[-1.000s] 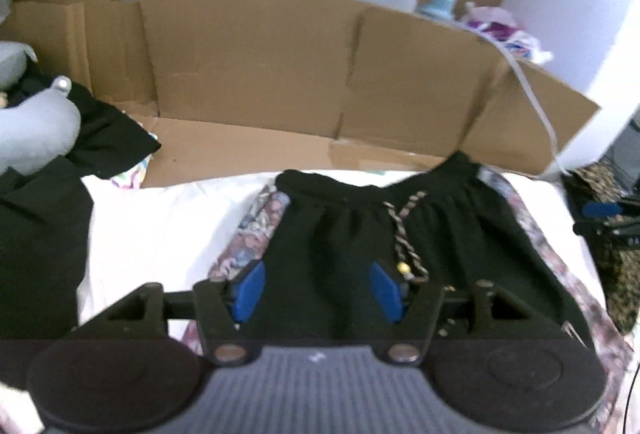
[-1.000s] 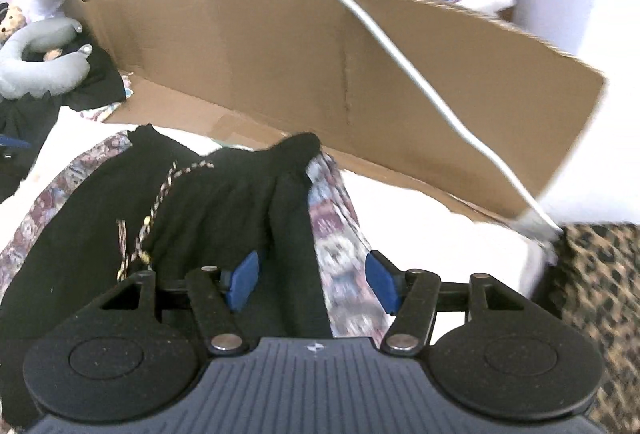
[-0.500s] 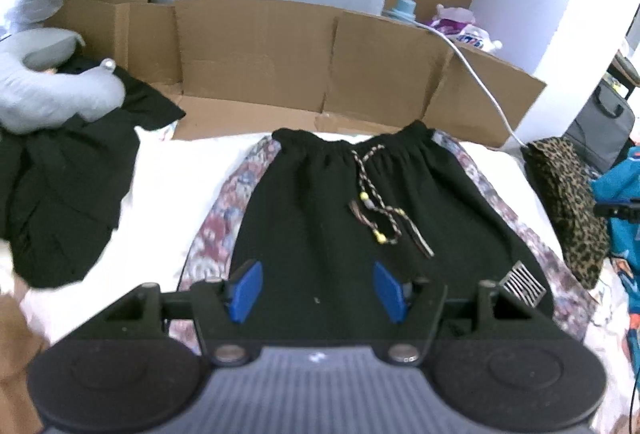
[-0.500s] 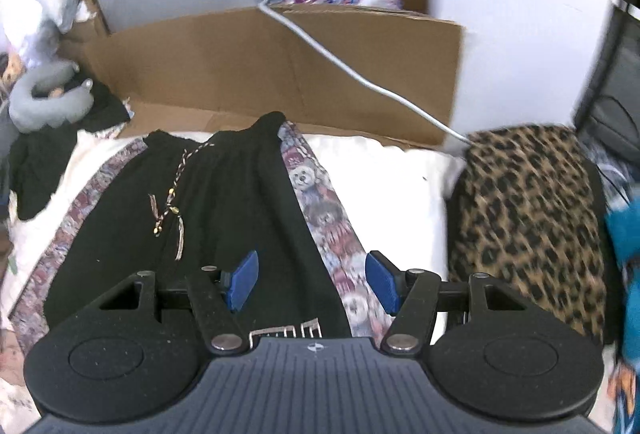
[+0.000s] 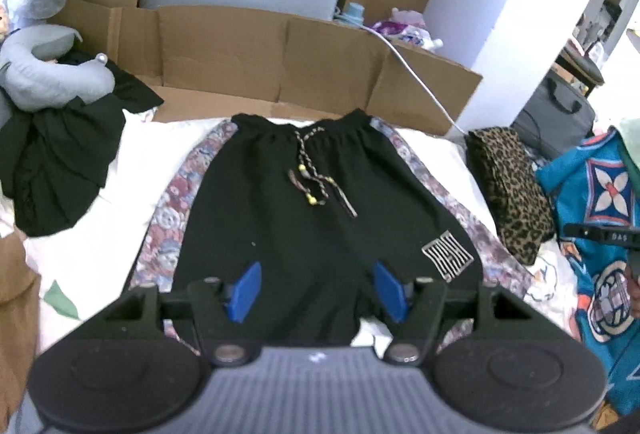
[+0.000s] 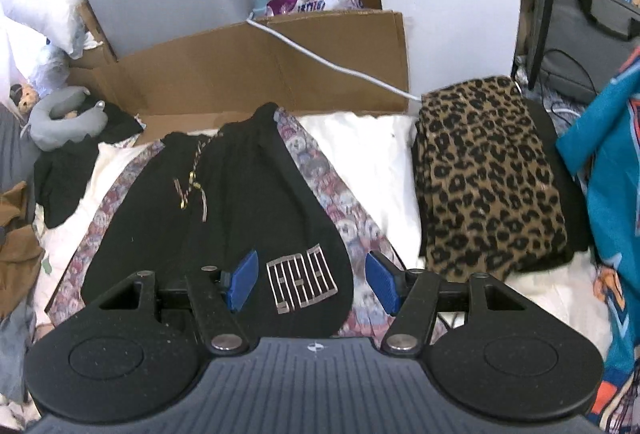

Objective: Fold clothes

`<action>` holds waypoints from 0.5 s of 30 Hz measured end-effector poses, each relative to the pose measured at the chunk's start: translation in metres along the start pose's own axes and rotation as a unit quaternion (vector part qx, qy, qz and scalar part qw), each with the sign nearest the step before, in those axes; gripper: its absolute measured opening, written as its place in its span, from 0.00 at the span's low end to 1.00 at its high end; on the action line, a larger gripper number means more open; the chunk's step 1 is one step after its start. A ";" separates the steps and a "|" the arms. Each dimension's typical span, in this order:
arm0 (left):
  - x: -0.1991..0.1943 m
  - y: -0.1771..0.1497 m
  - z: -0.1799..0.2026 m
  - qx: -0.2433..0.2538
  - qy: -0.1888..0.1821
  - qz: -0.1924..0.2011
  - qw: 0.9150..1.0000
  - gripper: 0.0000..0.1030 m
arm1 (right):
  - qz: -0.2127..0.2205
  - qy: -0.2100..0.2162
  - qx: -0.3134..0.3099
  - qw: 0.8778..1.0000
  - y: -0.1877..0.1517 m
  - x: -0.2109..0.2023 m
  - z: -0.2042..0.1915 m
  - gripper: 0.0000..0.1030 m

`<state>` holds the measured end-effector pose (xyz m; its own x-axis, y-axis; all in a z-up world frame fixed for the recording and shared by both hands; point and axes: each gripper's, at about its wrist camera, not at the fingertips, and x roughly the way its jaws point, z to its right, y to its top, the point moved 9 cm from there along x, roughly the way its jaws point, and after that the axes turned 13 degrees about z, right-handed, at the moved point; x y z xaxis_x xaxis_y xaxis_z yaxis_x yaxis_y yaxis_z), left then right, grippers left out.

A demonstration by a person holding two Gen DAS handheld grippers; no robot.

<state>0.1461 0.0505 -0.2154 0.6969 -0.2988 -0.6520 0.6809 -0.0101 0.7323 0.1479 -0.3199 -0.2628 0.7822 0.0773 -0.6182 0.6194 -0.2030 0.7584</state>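
black shorts (image 5: 304, 218) flat on bed, below both jaws | left gripper (image 5: 316, 292), right gripper (image 6: 310, 282): jaws apart, empty

Place: a lived-in home bedroom.
Centre: bed (image 5: 120, 170) in white sheets, strewn with clothes.
Behind: flattened cardboard boxes (image 5: 256, 50).
Upper left: grey neck pillow (image 5: 52, 70).

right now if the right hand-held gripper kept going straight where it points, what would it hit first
Most likely the black shorts, near the white grid logo that sits between the open fingers of the right hand-held gripper. Depth is hard to judge.
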 end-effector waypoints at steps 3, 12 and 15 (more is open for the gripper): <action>-0.009 -0.010 0.014 0.004 0.004 -0.004 1.000 0.64 | 0.002 0.006 0.001 1.000 -0.013 -0.010 0.004 0.64; -0.013 -0.038 0.059 0.005 -0.019 -0.028 0.999 0.66 | 0.000 -0.004 -0.004 1.000 -0.031 -0.033 0.020 0.64; 0.001 -0.053 0.072 0.005 -0.033 -0.036 0.999 0.66 | -0.004 -0.009 0.001 1.000 -0.040 -0.032 0.027 0.64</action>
<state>0.0947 -0.0182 -0.2407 0.6296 -0.3591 -0.6889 0.7263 -0.0425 0.6860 0.0964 -0.3403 -0.2786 0.7760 0.0621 -0.6277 0.6254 -0.2049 0.7529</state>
